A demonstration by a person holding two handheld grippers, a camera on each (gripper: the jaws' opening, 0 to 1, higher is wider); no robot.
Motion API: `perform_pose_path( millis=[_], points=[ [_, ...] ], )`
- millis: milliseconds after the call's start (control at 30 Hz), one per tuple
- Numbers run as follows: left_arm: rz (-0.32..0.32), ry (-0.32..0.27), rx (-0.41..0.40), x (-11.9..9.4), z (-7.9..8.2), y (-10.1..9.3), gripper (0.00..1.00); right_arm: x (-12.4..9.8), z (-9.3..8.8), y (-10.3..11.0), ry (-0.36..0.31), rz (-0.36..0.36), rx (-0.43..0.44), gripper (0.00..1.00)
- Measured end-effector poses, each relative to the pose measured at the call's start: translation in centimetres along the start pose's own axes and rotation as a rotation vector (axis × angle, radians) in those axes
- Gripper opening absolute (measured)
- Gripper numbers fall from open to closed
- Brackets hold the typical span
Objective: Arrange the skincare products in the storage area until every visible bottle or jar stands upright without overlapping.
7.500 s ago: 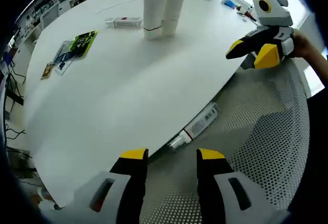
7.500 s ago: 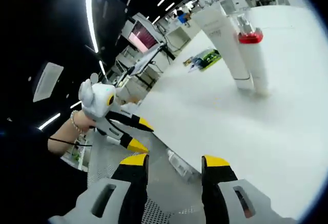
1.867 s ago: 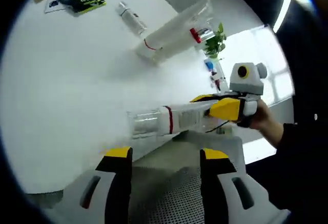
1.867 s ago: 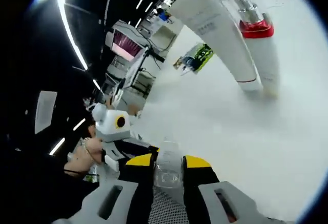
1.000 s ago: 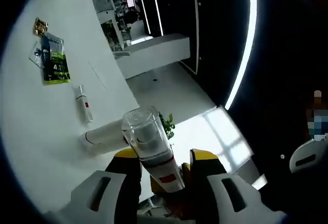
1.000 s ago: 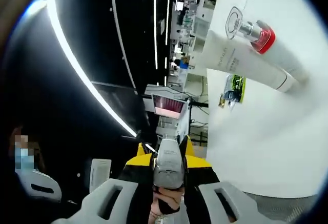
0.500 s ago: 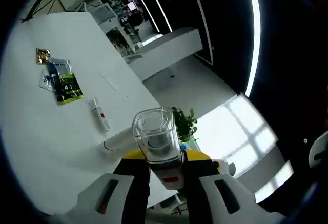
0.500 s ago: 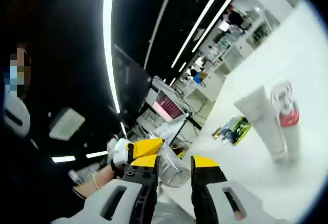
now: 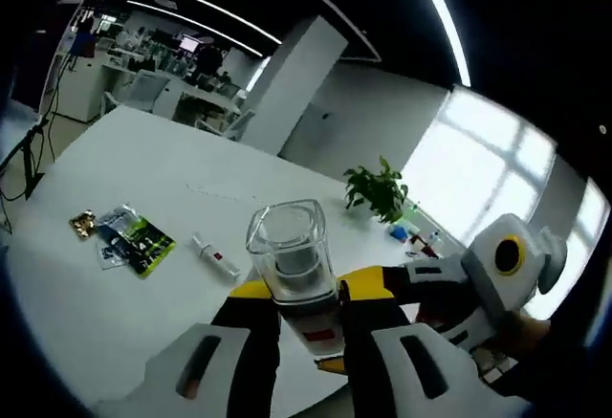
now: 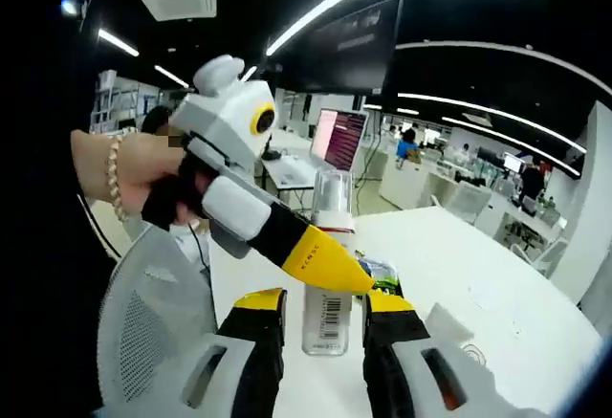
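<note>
While your left gripper clenches the bottle upright in the air, your right gripper straddles its base, grip unclear.

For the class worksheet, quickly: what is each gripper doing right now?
Left gripper: closed on the clear-capped white bottle.
Right gripper: around the same bottle; grip cannot be told.

Lower body of the bottle is hidden between the left gripper's jaws. Print on the green sachet is too small to read.
</note>
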State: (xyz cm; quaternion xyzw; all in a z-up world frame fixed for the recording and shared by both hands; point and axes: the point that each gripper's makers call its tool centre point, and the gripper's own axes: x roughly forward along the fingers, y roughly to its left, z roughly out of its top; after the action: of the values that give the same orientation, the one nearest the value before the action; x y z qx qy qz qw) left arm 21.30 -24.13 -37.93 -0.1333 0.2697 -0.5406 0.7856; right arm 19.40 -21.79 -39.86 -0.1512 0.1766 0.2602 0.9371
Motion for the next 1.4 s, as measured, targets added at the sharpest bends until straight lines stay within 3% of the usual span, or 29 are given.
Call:
perform_pose_path(
  millis=[67, 233, 400, 533, 700, 867, 1033, 1233, 1400],
  points=[
    [0.021, -0.001, 0.058, 0.0, 0.1, 0.0, 0.19, 0.0, -0.2, -0.5, -0.006, -0.012, 0.011, 0.22],
    [0.039, 0.002, 0.100, 0.0, 0.3, -0.7, 0.18, -0.1, -0.3, -1.4, -0.015, -0.036, 0.041, 0.12],
    [0.028, 0.018, 0.158, 0.1, 0.1, -0.9, 0.19, -0.4, -0.7, -0.7, -0.044, 0.041, 0.148, 0.11],
    [-0.088, 0.043, 0.270, 0.0, -0.1, -2.2, 0.22, -0.8, -1.1, -0.6, -0.098, 0.085, 0.220, 0.10],
    [-0.192, 0.091, 0.369, -1.0, -0.1, -3.4, 0.42, -1.5, -1.3, -0.1, -0.209, 0.185, 0.332, 0.10],
    [-0.367, 0.090, 0.423, -2.2, 0.9, -5.2, 0.43, -2.8, -0.4, 1.1, -0.292, 0.343, 0.383, 0.10],
    [-0.511, 0.112, 0.479, -3.2, 1.5, -6.4, 0.41, -3.0, -0.3, 1.3, -0.300, 0.380, 0.362, 0.10],
    [-0.507, 0.212, 0.611, -2.7, 0.1, -5.8, 0.40, -3.1, 0.1, 2.3, -0.310, 0.441, 0.322, 0.10],
    [-0.521, 0.230, 0.685, -2.3, -0.5, -6.3, 0.30, -3.1, -0.1, 2.9, -0.304, 0.477, 0.297, 0.11]
  ],
)
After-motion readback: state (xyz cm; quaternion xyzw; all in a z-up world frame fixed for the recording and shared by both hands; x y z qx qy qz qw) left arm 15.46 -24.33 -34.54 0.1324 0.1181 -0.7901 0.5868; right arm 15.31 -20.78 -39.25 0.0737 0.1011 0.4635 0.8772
